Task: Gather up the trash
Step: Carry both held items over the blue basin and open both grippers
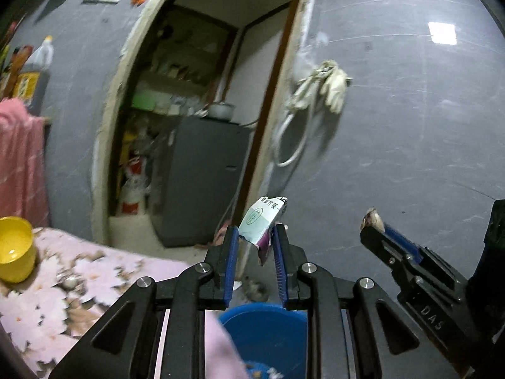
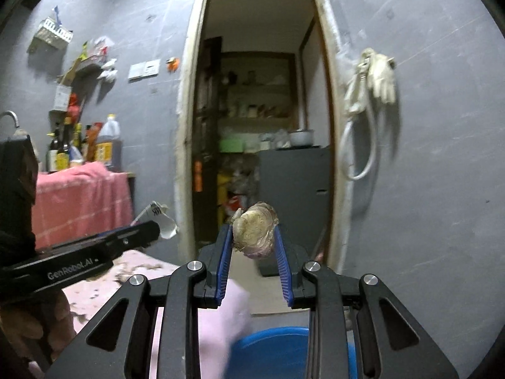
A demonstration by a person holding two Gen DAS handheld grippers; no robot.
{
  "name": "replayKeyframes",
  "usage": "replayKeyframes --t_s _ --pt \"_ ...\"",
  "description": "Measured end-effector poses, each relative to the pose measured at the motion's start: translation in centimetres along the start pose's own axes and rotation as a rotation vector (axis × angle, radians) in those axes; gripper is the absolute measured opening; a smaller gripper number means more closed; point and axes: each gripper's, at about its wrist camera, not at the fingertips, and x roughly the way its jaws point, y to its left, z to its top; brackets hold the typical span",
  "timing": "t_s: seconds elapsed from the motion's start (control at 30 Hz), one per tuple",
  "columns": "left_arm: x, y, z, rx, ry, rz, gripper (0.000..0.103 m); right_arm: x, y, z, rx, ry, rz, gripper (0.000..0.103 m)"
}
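My left gripper [image 1: 254, 235] is shut on a crumpled white and green wrapper [image 1: 262, 221], held up in the air in front of a doorway. My right gripper [image 2: 254, 233] is shut on a brownish, purple-tinged clump of vegetable scrap [image 2: 255, 229]. In the left wrist view the right gripper [image 1: 374, 224] shows at the right with the scrap [image 1: 372, 214] at its tip. In the right wrist view the left gripper [image 2: 151, 229] reaches in from the left with the wrapper [image 2: 161, 218]. A blue bucket [image 1: 268, 328] [image 2: 271, 350] sits below both grippers.
A table with a pink flowered cloth [image 1: 79, 284] lies at lower left, bearing a yellow bowl [image 1: 14, 249]. A pink towel [image 2: 79, 195] and bottles [image 2: 107, 145] stand at the left. Gloves [image 2: 378, 75] and a hose [image 2: 356, 151] hang on the grey wall. The doorway [image 2: 262, 126] opens onto a cluttered store room.
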Motion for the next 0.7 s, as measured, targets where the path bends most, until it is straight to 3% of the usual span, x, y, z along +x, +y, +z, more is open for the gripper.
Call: replayKeyframes --t_s 0.13,0.27,0.7 --pt "1.5 -2.4 -0.1 0.026 -0.004 -0.036 0.02 -0.8 -2.0 -0.3 0.005 -0.001 -0.049 0.025" --pt "3.4 -3.8 -1.0 0.037 0.043 -0.055 0.021 -0.9 -3.9 -1.3 0.022 0.03 -0.083 0.025" --pt "10.0 -3.9 -6.0 -0.004 0.347 -0.042 0.022 1.4 -7.0 -6.9 0.114 0.202 -0.092 0.025"
